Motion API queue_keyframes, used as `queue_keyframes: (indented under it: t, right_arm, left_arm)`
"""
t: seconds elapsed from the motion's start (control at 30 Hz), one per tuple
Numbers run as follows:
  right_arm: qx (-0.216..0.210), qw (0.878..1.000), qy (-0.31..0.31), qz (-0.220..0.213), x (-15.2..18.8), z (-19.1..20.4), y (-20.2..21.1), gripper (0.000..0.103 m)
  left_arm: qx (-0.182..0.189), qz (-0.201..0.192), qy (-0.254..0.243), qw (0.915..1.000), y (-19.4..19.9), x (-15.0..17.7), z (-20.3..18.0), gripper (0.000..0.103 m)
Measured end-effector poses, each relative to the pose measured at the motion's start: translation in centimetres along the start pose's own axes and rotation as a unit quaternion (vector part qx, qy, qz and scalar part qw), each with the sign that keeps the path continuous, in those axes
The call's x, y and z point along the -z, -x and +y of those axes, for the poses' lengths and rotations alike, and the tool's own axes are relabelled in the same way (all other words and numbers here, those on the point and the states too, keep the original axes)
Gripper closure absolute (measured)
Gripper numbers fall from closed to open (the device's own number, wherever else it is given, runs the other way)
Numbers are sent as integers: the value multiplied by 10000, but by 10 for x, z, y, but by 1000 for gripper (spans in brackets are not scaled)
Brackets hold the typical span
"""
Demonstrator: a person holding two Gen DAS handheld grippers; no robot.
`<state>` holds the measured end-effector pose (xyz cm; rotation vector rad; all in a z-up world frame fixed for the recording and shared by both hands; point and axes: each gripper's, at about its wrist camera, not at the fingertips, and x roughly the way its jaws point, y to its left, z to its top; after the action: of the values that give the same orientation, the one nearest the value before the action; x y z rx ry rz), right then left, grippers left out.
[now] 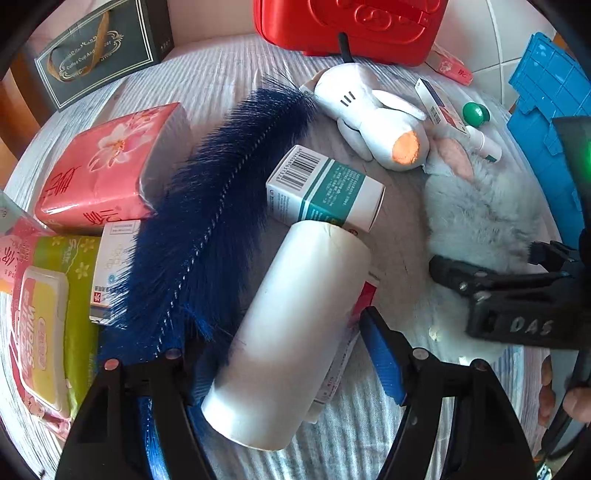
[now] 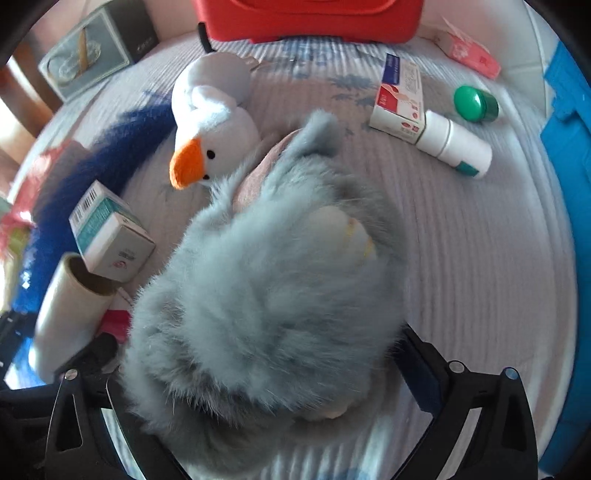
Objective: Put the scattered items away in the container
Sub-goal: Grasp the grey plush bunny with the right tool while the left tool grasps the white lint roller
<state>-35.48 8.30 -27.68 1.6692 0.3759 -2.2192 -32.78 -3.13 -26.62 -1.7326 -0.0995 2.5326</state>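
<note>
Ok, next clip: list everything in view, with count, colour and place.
roll: 1, white, between left gripper's fingers
duster: 1, dark blue, left of roll
teal box: 1, white-teal, above roll
goose: 1, white, orange beak, centre back
fur toy: 1, grey, between right gripper's fingers
tissue pack: 1, pink, left
wipes: 1, yellow-pink, far left
gift box: 1, dark, back left
case: 1, red, back
red box: 1, white-red, right
bottle: 1, white, right
cap: 1, green, right
crate: 1, blue, far right
left gripper: open
right gripper: open
</note>
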Motion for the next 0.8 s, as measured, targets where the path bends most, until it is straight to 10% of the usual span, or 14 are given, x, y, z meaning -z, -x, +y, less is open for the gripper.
queue_keyframes:
  t: [0.13, 0.37, 0.8]
  right_arm:
    - [-145, 9996, -108, 227, 0, -6, -1, 0]
    - [-370, 9992, 30, -167, 3, 4, 6, 37]
    - [-558, 9975, 93, -417, 22, -5, 28, 57]
  left_arm:
    - [10, 88, 57, 9999, -1, -5, -1, 34]
    - [-88, 42, 100, 9999, -5, -13, -3, 49]
    - [-256, -133, -32, 9996, 35, 11, -15, 56]
